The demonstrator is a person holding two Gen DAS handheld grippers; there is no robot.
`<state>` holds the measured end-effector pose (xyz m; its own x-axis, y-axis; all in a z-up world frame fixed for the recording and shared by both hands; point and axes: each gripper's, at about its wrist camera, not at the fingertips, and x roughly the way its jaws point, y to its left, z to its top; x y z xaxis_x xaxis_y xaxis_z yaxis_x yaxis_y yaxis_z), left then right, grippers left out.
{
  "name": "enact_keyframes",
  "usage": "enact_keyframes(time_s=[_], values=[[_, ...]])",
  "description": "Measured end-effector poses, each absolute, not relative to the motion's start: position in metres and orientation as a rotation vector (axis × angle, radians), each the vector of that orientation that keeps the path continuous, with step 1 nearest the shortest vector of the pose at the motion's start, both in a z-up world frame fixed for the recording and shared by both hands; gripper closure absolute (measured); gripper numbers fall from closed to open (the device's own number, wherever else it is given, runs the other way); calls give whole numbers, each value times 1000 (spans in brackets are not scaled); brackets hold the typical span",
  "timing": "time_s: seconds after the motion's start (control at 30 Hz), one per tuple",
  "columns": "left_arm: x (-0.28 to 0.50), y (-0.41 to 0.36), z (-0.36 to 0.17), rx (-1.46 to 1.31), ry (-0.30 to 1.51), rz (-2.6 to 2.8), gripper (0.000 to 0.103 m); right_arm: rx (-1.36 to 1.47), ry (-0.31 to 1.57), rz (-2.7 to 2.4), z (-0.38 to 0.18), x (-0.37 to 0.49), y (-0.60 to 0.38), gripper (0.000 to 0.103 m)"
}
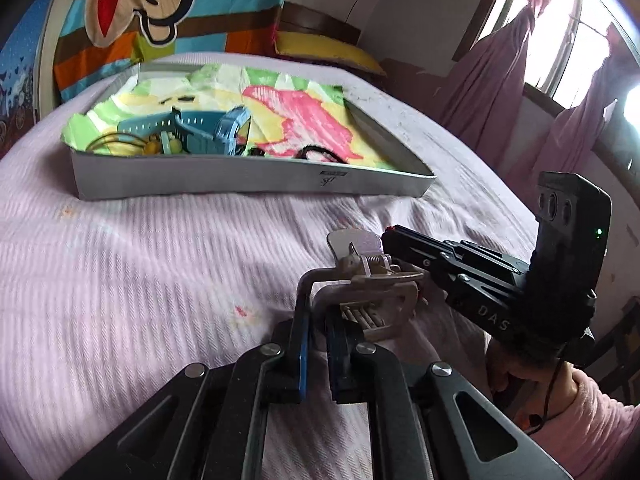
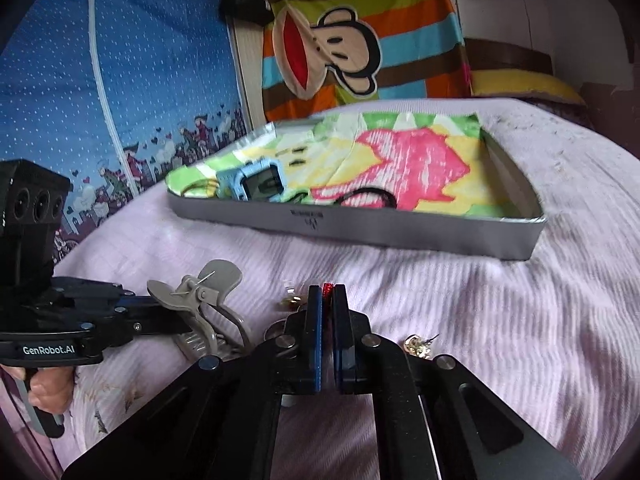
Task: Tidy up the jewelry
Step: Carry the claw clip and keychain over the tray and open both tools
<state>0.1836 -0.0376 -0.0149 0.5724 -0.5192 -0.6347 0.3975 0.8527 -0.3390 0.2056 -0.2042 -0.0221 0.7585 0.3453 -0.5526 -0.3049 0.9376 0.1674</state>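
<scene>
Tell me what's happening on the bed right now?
A person is sorting jewelry on a pink bedspread. The left hand-held gripper is shut on a grey claw hair clip. The right hand-held gripper pinches a small red piece. Loose earrings lie on the bedspread beside it. The grey tray beyond already holds a blue watch and hair ties.

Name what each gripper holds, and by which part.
Left gripper: the grey hair claw clip, by one toothed side. Right gripper: a small red item pinched at the jaws' tips.
</scene>
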Motion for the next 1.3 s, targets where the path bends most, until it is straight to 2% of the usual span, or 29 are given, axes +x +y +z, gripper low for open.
enact_keyframes(time_s=[0.23,0.7,0.97,1.3], values=[[168,-40,1,-132,755,-521,96,105,476,343,-2,180,-218,99],[159,-41,55,-105,647,-483,96,103,358,334,34,161,-222,99],[187,-43,69,-132,608,-390,96,95,310,321,59,182,-223,99],[273,-72,70,-107,671,-283,96,103,317,246,66,252,-221,99]])
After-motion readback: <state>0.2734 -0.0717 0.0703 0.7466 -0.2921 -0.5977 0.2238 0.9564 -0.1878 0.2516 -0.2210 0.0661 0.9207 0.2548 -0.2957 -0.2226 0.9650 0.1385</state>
